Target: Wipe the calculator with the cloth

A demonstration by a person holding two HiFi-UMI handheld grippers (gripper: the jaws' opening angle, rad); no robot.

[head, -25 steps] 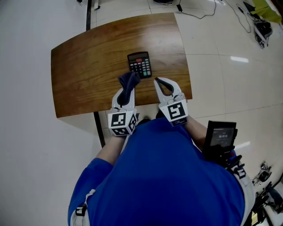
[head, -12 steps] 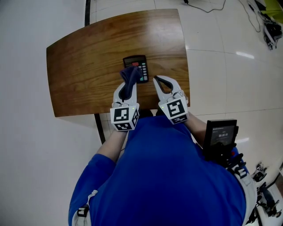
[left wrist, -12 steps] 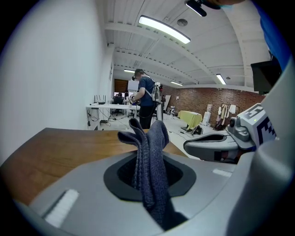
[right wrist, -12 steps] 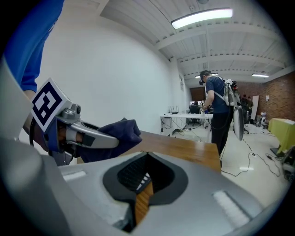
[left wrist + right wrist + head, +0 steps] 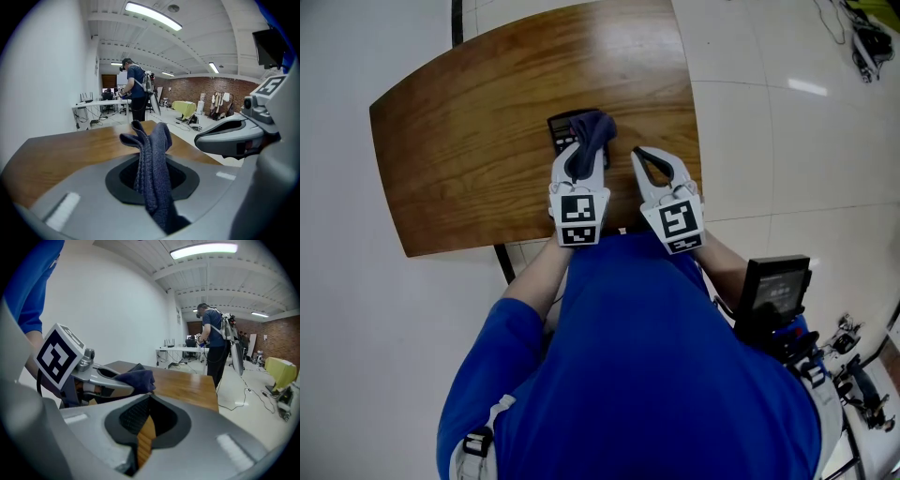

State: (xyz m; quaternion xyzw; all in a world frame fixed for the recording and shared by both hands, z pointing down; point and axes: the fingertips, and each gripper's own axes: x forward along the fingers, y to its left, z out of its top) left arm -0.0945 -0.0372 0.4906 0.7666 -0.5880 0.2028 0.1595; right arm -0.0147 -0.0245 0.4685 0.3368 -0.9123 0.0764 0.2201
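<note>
A black calculator (image 5: pixel 560 130) lies on the wooden table (image 5: pixel 459 141); only its left part shows. A dark blue cloth (image 5: pixel 594 130) covers the rest of it. My left gripper (image 5: pixel 584 153) is shut on the cloth (image 5: pixel 152 145), which sticks up from between its jaws. Just right of it, my right gripper (image 5: pixel 639 155) hovers over the table's near right part, shut with nothing in it; wood shows through the thin slit between its jaws. The right gripper view has the left gripper (image 5: pixel 125 389) and the cloth (image 5: pixel 137 379) at its left.
The table's near edge (image 5: pixel 534 242) runs just under both grippers, and its right edge (image 5: pixel 694 112) is close to the right gripper. A black device (image 5: pixel 776 292) hangs at my right hip. A person (image 5: pixel 136 89) stands at far desks. Cables (image 5: pixel 862 37) lie on the floor.
My left gripper has carried the cloth forward and right onto the calculator, which now shows only its left part. The right gripper stays shut beside it.
</note>
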